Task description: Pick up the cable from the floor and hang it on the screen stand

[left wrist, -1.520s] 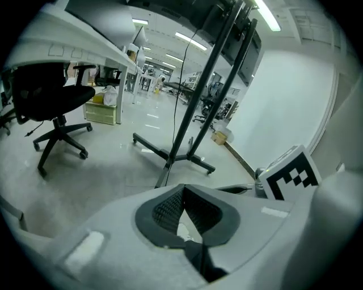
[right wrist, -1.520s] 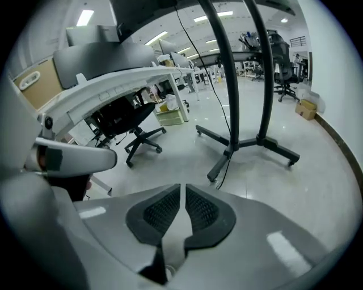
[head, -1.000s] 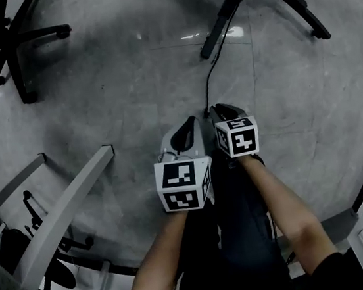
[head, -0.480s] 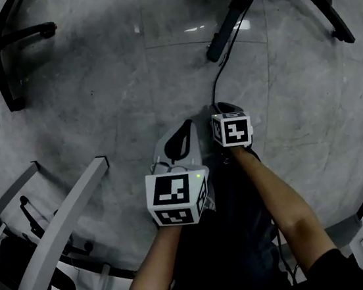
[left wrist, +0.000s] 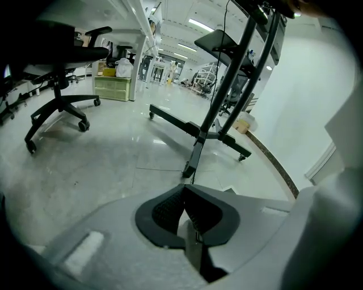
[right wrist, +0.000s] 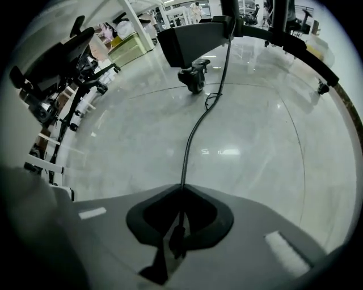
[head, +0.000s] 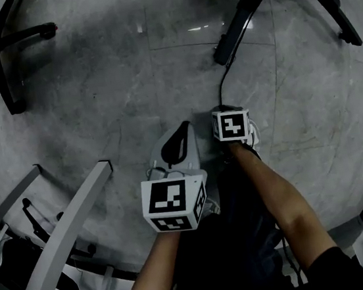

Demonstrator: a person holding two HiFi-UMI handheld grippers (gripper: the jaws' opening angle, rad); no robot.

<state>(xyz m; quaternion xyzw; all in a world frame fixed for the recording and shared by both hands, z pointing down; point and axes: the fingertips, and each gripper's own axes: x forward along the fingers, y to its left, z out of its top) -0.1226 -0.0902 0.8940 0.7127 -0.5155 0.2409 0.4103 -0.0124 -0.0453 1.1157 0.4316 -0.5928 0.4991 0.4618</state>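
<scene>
The pickup is under way; the right gripper (right wrist: 181, 191), low centre, has just been closing its jaws and now pinches the black cable (right wrist: 195, 127), which trails across the floor (right wrist: 266, 147) to the screen stand (right wrist: 190, 45) at upper centre; the left gripper (left wrist: 184, 192) is pressed together and empty; next, I'd judge, lift it gently towards the stand.

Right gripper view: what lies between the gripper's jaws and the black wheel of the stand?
Only the cable, crossing bare floor from the right gripper, whose jaws have just been closing on it, toward the wheel. The right gripper view shows this.
</scene>
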